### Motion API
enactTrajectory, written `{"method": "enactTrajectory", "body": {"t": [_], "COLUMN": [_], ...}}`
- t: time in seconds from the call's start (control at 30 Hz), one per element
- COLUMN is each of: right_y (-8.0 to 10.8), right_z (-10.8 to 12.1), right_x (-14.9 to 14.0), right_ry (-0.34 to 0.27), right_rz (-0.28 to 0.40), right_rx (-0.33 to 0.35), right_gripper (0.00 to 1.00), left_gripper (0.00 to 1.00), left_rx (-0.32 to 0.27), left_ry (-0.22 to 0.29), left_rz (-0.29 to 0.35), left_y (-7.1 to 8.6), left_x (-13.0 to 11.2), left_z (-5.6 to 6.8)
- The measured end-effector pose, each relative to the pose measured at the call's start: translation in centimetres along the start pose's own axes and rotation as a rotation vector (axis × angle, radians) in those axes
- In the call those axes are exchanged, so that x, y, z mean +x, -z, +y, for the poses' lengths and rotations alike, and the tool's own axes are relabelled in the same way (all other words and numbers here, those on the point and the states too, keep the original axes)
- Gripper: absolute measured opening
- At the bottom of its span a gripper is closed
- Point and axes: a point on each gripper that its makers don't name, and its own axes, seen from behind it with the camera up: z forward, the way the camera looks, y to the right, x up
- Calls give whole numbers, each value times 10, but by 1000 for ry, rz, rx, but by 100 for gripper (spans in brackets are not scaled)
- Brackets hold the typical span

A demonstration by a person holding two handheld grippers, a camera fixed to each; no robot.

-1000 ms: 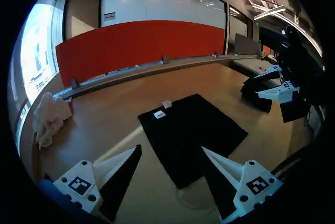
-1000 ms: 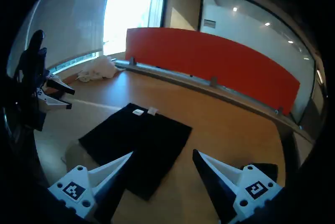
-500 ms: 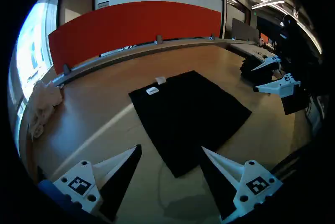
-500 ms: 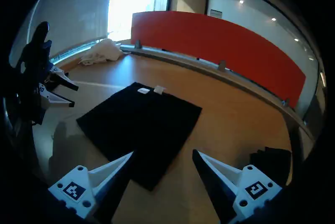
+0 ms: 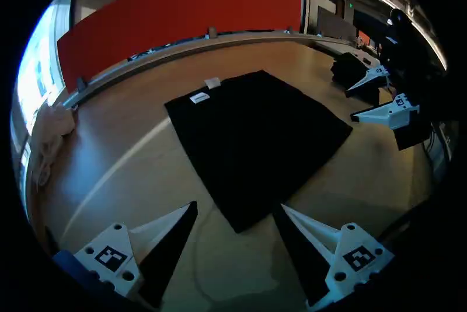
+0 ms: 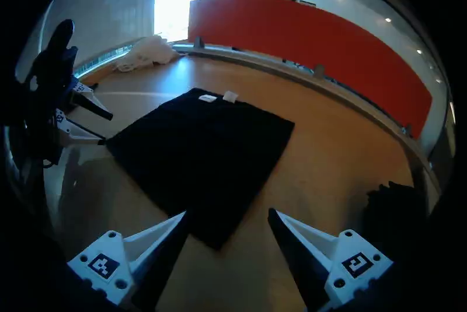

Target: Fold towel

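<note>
A wooden worktop (image 5: 117, 166) runs back to a red partition (image 5: 175, 14). A pale cloth heap (image 5: 49, 131) lies at its left edge. In the middle, a black towel (image 5: 257, 131) lies spread flat. The left gripper (image 5: 235, 207) points at the towel's near corner, jaws released and empty. The right gripper (image 6: 227, 213) faces another corner, its jaws also apart.

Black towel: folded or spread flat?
Spread flat. The black towel lies as one rectangle on the table, four corners out, no layer visibly doubled over.
</note>
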Motion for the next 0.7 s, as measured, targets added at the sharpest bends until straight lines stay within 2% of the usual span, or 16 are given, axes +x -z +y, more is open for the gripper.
{"method": "enactTrajectory", "body": {"t": [0.3,0.53,0.7], "right_y": [-5,-10,-10], "right_z": [-1,2,3], "right_x": [-29,-42,-49], "right_ry": [21,33,40], "right_rz": [-40,-60,-71], "right_rx": [10,8,21], "right_gripper": [95,81,71], "left_gripper": [95,93,85], "left_rx": [4,13,6], "left_ry": [19,5,5], "left_rz": [-33,-55,-61], "left_y": [-6,-10,-11], "left_x": [-14,-22,-25], "left_z": [2,3,7]}}
